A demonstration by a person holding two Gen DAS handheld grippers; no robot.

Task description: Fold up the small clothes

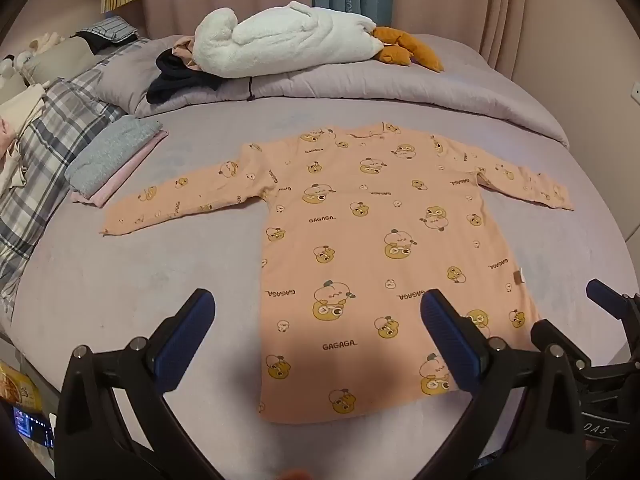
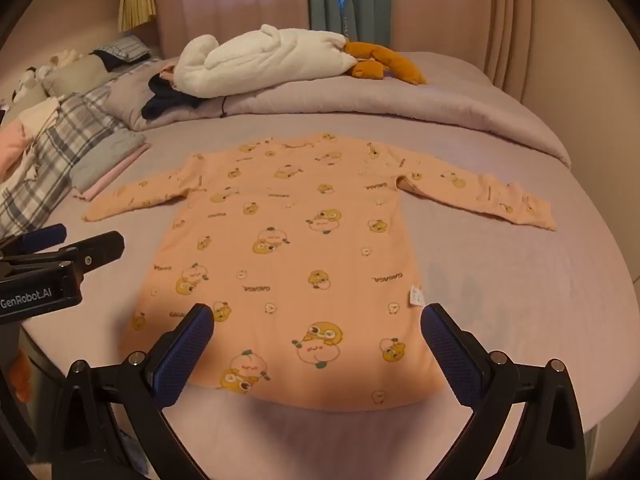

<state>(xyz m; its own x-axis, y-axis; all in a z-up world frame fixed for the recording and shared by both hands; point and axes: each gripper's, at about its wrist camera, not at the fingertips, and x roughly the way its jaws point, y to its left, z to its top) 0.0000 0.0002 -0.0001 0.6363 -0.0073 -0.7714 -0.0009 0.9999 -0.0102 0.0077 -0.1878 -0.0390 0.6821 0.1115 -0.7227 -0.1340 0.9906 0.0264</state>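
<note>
The peach printed top [image 1: 368,248] lies flat and face-down-or-up cannot be told, spread at the centre of the bed [image 1: 120,288], both sleeves out to left and right, hem nearest. No fold shows on it: this garment is at 0 folds. At far left, a folded stack [image 1: 116,160] suggests earlier items are finished. The left gripper [image 1: 318,336] and right gripper [image 2: 318,344] both hover spread wide, grasping nothing, above the near hem.

dim warm light | soft near shadow | fisheye-bent, dark corners
</note>
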